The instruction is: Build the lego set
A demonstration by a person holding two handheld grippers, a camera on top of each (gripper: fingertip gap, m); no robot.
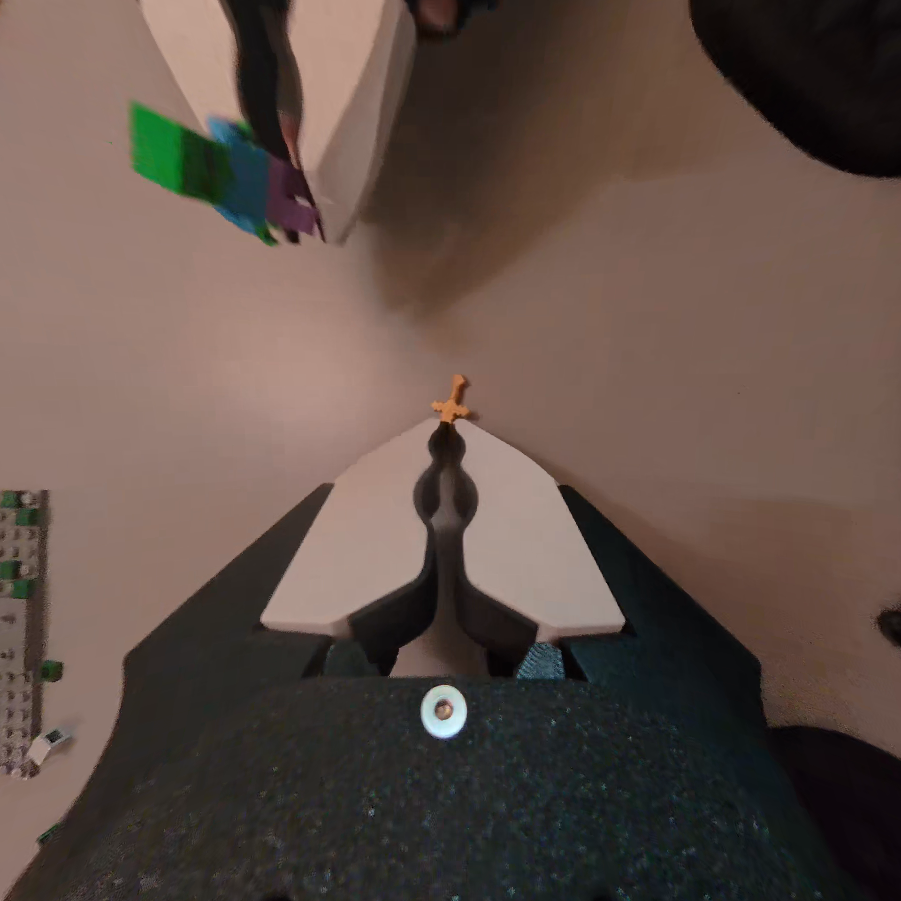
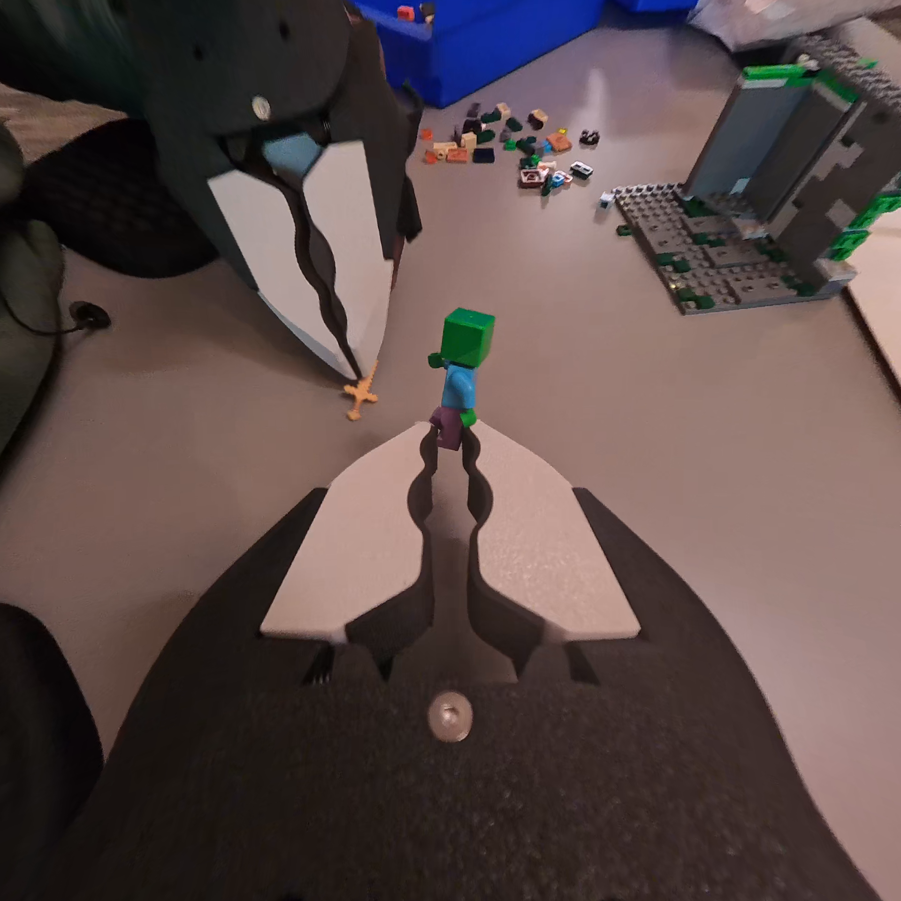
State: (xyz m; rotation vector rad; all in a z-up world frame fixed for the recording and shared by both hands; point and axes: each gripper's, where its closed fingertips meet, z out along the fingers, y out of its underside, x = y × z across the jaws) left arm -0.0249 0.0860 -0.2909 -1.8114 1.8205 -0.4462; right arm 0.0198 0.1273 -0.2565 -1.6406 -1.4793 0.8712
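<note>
left hand-held gripper [image 1: 449, 423] pinches gold sword [image 1: 452, 401] by the blade, handle free, while right hand-held gripper [image 2: 448, 434] clamps zombie figure [image 2: 458, 375] legs, probably so its hand can take it.

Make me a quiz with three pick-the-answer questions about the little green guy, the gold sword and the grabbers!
1. Where is the sword?
A. In the blue bin
B. At the left gripper's tips, low by the table
C. On the grey build

2. What colour is the figure's head?
A. Green
B. Red
C. Yellow

3. What is the right gripper doing?
A. Wide open, empty
B. Holding the sword
C. Shut on the figure's legs

Answers:
1. B, the left wrist view shows the sword poking out from the left gripper's closed tips.
2. A, the square head is bright green above a blue body.
3. C, the purple legs sit pinched between its white fingers.
</note>
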